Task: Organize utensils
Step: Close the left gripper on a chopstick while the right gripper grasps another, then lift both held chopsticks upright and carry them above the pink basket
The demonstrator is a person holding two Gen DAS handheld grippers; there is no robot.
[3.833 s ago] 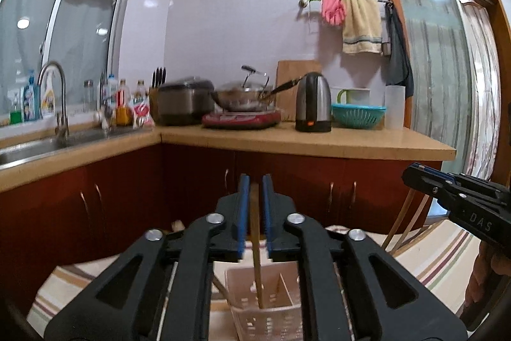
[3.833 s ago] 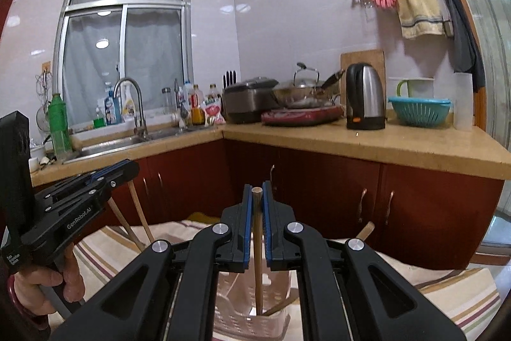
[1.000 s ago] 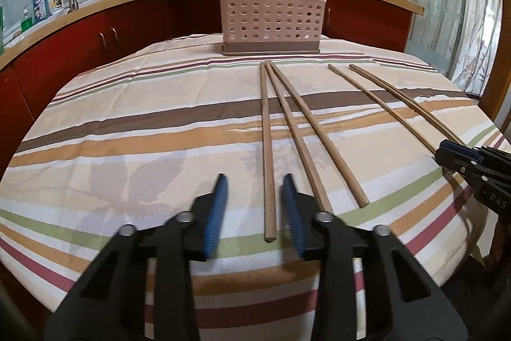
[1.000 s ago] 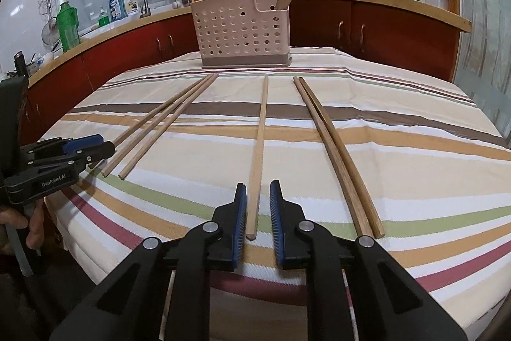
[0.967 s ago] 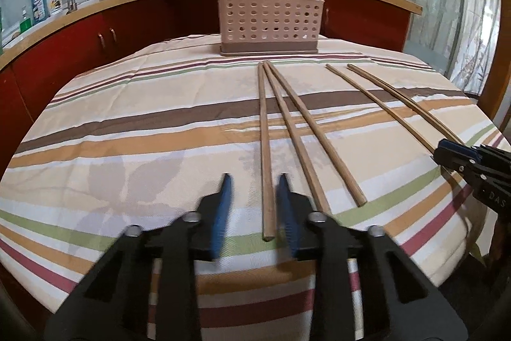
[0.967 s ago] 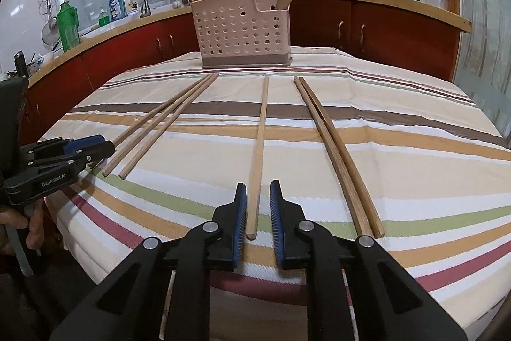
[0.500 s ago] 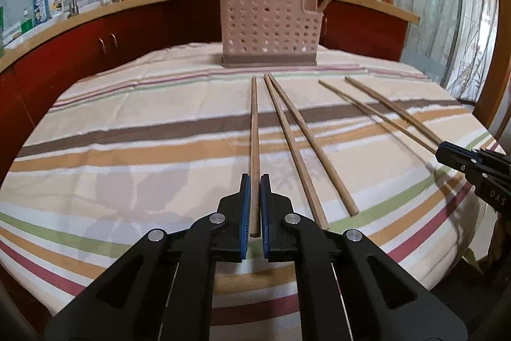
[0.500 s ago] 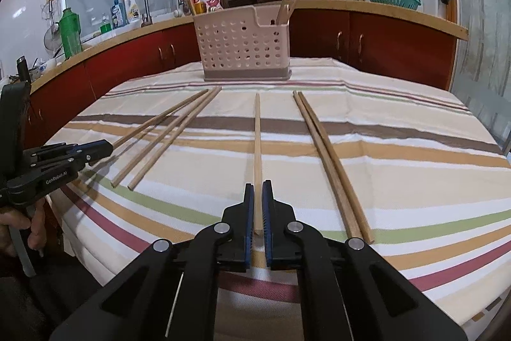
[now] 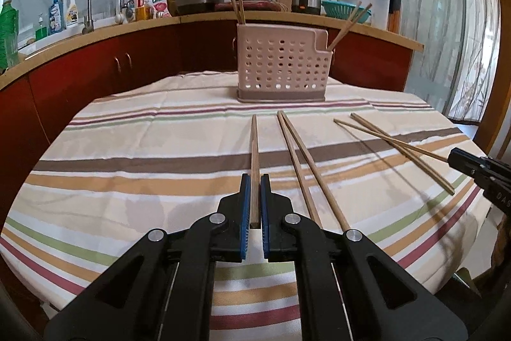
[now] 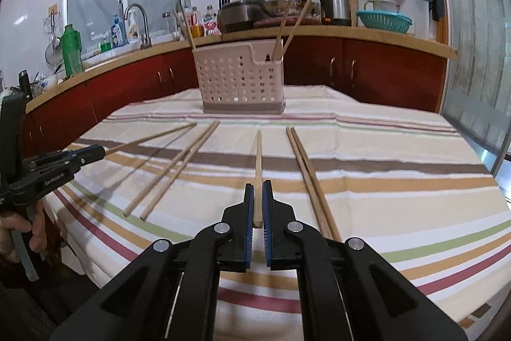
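Note:
My left gripper (image 9: 254, 181) is shut on the near end of a wooden chopstick (image 9: 254, 143), which points at the pink perforated utensil holder (image 9: 281, 66). Its near end is raised off the striped cloth. My right gripper (image 10: 258, 184) is shut on another chopstick (image 10: 258, 155) in the same way, in line with the holder (image 10: 242, 79). Each gripper shows in the other's view, the right gripper (image 9: 479, 170) at the right edge and the left gripper (image 10: 80, 158) at the left. A few chopsticks stand in the holder's end compartments.
Two chopsticks (image 9: 300, 168) lie just right of my left gripper and one (image 9: 405, 155) further right. In the right wrist view a pair (image 10: 308, 171) lies to the right and two (image 10: 175, 171) to the left. The round table's edge (image 9: 95, 274) is near. A kitchen counter (image 10: 383, 42) runs behind.
Both grippers have gone from open around a chopstick's near end to shut on it. Both have then risen, lifting those ends off the cloth, with the views tilting up.

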